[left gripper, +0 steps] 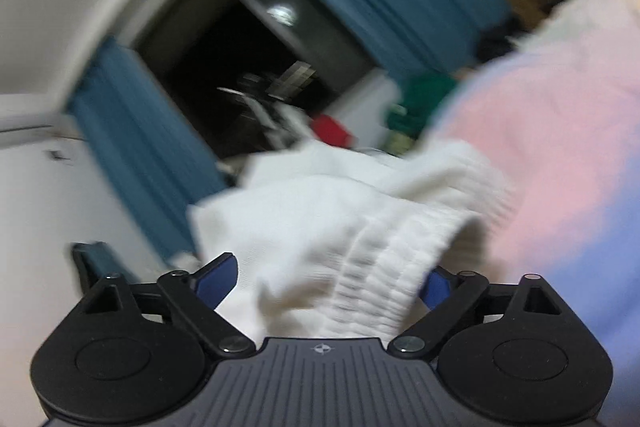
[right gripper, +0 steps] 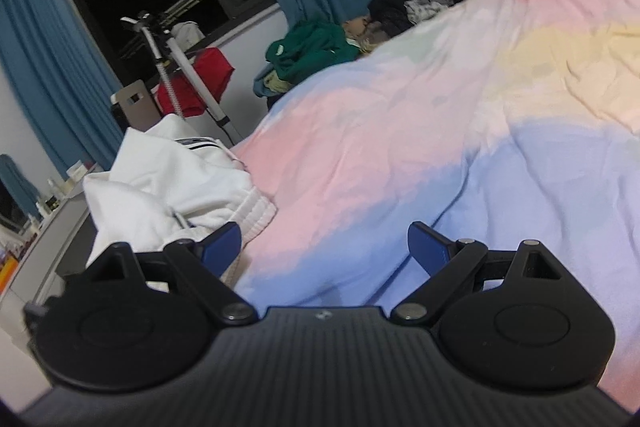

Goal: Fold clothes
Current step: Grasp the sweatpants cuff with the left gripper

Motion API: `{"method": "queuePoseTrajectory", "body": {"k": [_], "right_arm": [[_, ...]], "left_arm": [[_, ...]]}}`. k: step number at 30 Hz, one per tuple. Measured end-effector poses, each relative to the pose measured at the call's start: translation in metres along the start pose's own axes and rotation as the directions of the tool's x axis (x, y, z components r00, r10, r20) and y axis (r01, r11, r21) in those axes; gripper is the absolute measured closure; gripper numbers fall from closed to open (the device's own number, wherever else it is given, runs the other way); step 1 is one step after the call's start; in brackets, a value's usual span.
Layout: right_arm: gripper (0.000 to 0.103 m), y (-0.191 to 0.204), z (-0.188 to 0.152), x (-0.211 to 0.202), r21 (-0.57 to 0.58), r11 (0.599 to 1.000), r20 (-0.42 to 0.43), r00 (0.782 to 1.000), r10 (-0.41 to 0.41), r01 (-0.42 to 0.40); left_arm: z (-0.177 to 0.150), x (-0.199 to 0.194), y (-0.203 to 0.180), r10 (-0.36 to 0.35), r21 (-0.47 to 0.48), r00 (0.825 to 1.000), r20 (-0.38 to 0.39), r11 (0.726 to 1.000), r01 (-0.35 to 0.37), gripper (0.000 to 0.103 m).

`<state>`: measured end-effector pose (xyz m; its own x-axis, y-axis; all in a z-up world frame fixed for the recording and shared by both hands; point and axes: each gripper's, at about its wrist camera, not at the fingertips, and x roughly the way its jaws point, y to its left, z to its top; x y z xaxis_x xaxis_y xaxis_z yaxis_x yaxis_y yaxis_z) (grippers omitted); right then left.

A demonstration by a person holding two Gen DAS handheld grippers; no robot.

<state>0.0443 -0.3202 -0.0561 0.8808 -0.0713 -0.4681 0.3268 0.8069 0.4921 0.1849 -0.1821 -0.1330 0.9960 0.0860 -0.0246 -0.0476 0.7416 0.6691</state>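
Reaching with spread jaws, the left gripper (left gripper: 326, 281) has the white garment (left gripper: 340, 227) bunched between them at the bed (right gripper: 440, 107) edge, unpinched; close on the ribbed waistband (left gripper: 384, 267) only, while the right gripper (right gripper: 324, 247), jaws spread and empty, takes the opposite end.

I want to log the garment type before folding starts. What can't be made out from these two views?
- White garment, left wrist view: motion blur; its kind and whether the left claw touches it are unclear.
- White garment, right wrist view: the lower part is hidden behind the right claw; its full shape is unseen.
- Green clothes beyond the bedspread: too small and bunched to tell the pieces apart.
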Motion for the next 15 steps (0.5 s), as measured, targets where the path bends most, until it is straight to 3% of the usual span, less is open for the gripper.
{"method": "queuePoseTrajectory", "body": {"k": [4,7,10,15], "right_arm": [[0.011,-0.006,0.001,0.007,0.015,1.000,0.007,1.000,-0.013,0.013],[0.011,-0.007,-0.001,0.011,0.021,1.000,-0.002,1.000,-0.005,0.005],[0.011,-0.004,-0.003,0.013,0.005,1.000,-0.009,1.000,0.011,-0.011],[0.011,0.002,-0.007,0.016,-0.024,0.999,-0.006,0.999,0.046,-0.046]], "left_arm": [[0.004,0.003,0.011,0.163,-0.109,0.984,0.078,0.982,-0.154,0.007],[0.009,0.018,0.026,0.202,-0.198,0.978,0.048,0.962,-0.189,0.014],[0.012,0.034,0.030,0.171,-0.198,0.985,0.019,0.966,-0.164,0.031],[0.025,0.041,0.066,0.077,-0.255,0.997,-0.012,0.964,-0.077,0.079]]}}
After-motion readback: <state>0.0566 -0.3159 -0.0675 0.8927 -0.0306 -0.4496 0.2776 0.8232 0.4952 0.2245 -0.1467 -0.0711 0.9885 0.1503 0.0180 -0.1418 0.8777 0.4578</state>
